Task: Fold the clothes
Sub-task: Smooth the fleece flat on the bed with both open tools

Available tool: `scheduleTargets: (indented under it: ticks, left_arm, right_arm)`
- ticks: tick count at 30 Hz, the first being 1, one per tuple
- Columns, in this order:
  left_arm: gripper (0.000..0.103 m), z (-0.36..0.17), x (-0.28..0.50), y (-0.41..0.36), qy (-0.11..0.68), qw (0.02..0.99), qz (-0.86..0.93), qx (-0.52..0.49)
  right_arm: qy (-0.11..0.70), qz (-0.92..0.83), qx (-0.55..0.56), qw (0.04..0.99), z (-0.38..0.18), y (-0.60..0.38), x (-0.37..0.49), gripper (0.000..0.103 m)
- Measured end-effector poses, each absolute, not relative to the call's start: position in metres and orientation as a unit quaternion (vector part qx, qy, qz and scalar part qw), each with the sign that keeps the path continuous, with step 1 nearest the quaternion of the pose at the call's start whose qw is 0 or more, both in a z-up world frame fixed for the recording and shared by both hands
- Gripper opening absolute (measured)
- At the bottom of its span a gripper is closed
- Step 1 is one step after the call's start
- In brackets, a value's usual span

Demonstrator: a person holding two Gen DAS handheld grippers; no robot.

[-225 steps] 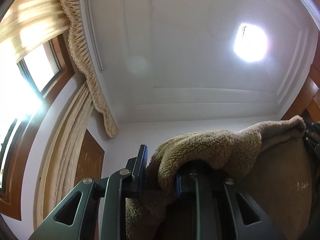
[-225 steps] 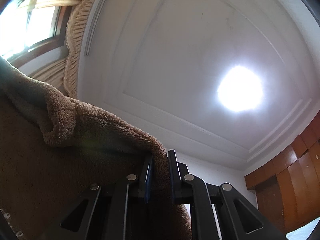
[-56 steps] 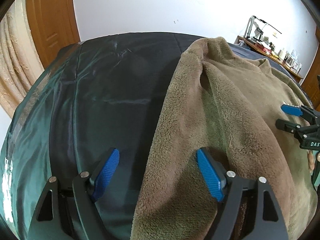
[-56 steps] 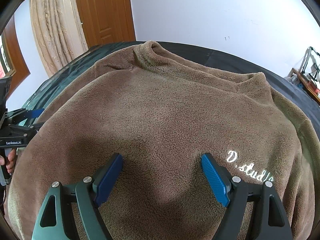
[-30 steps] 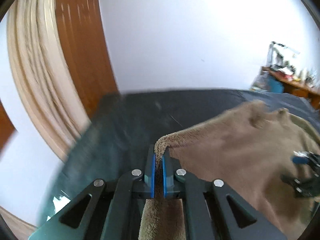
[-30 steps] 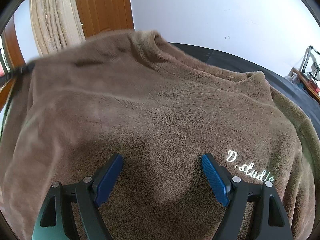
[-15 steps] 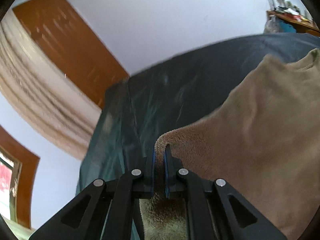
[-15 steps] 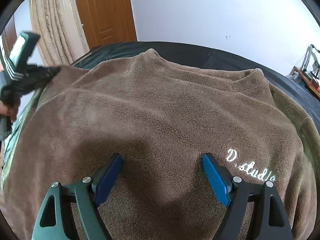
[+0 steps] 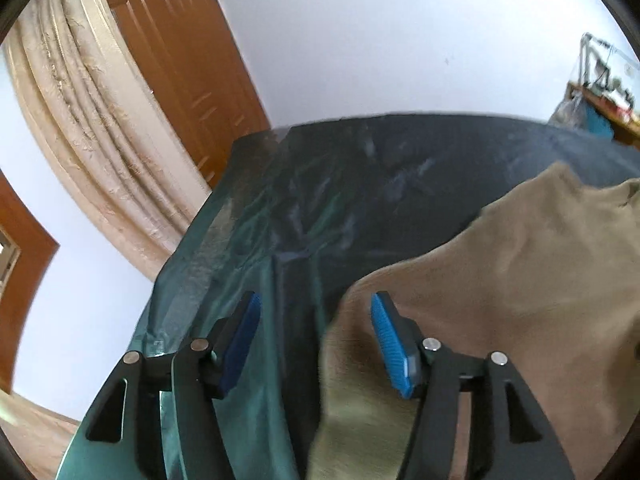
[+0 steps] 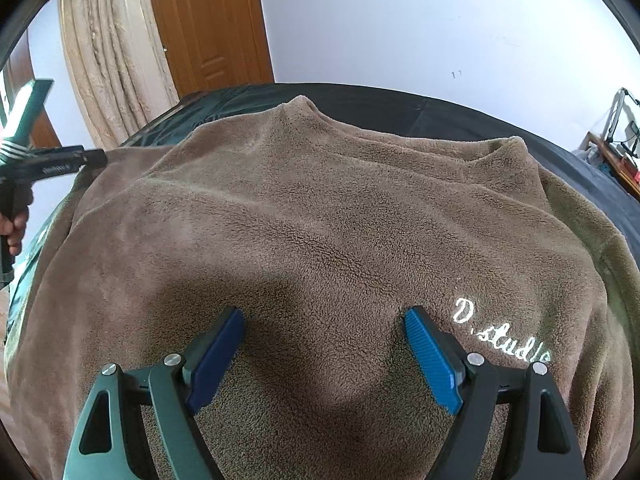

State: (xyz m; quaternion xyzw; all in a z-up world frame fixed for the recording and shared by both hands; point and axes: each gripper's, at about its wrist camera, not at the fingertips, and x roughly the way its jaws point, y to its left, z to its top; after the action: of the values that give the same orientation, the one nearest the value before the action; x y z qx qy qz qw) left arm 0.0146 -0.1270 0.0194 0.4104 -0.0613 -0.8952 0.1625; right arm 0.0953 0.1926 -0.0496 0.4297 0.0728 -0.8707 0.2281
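Observation:
A brown fleece sweater (image 10: 320, 220) with white lettering (image 10: 500, 336) lies spread on a dark green bed cover (image 9: 300, 208), collar toward the far wall. My right gripper (image 10: 324, 356) hovers open just over the sweater's lower middle, with nothing pinched. My left gripper (image 9: 316, 336) is at the sweater's left edge (image 9: 352, 360). Its jaws are opening, and a fold of fleece lies loose between them, close to the right pad (image 9: 390, 344) without being pressed. The right wrist view shows the left gripper (image 10: 60, 160) at the sweater's left side, held by a hand (image 10: 16, 220).
The bed's left edge (image 9: 172, 280) drops to a wooden floor (image 9: 36, 440). A cream curtain (image 9: 92, 140) and a brown door (image 10: 212, 20) stand behind it. A cluttered desk (image 10: 616, 152) sits at the far right, by the white wall.
My left gripper has sunk toward the bed and its jaws have parted, letting go of the sweater edge. The lifted left side has dropped flat. The right gripper has not moved.

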Motion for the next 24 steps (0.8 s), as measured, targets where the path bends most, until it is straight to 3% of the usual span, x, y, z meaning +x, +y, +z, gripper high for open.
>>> scheduleTargets:
  ticks: [4,9,16,24]
  left_arm:
    - [0.079,0.032,0.022,-0.092,-0.058,0.116,-0.911,0.392]
    - [0.08,0.029,0.025,-0.046,-0.048,0.048,-0.914,0.399]
    - [0.08,-0.019,0.011,-0.008,-0.034,0.017,-0.895,0.445]
    - [0.082,-0.048,0.002,-0.024,0.005,0.029,-0.89,0.455]
  right_arm:
    - [0.07,-0.871,0.429,0.229,-0.049,0.194,0.097,0.085]
    - [0.05,-0.879,0.42,0.219,-0.045,0.206,0.098,0.085]
    - [-0.032,-0.887,0.428,0.169,-0.035,0.277,0.081,0.085]
    - [0.017,-0.889,0.433,0.151,-0.038,0.319,0.073,0.085]
